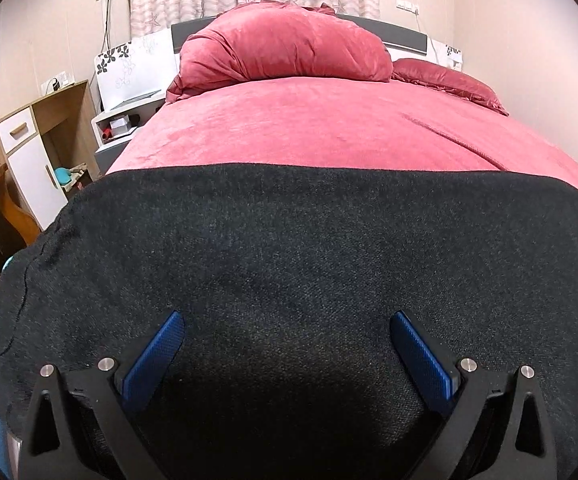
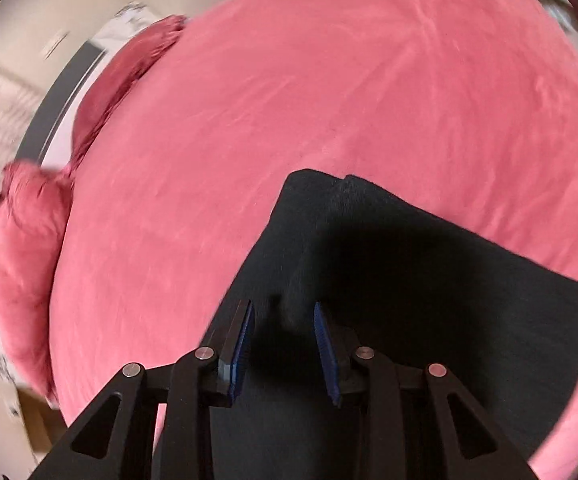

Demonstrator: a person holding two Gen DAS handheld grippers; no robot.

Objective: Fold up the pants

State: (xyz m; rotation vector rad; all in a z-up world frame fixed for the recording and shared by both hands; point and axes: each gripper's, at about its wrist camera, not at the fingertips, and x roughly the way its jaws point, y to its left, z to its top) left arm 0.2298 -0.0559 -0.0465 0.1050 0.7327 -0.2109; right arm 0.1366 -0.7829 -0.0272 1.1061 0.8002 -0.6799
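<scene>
While the black pants point(image 1: 289, 264) lie spread flat across the near edge of the pink bedspread point(image 1: 329, 128), the left gripper point(image 1: 289, 320) is held just above them with its blue pads point(image 1: 157, 348) spread as wide as they go; nothing is caught between them, and contact with the cloth cannot be told. In the right wrist view the pants point(image 2: 429, 280) are seen as a folded dark panel reaching toward the middle of the bedspread point(image 2: 289, 100). The right gripper point(image 2: 285, 312) is set over this cloth with its fingers point(image 2: 325, 344) narrowly parted. A dark fold of fabric rises between them, but whether it is pinched cannot be told, the picture being blurred.
</scene>
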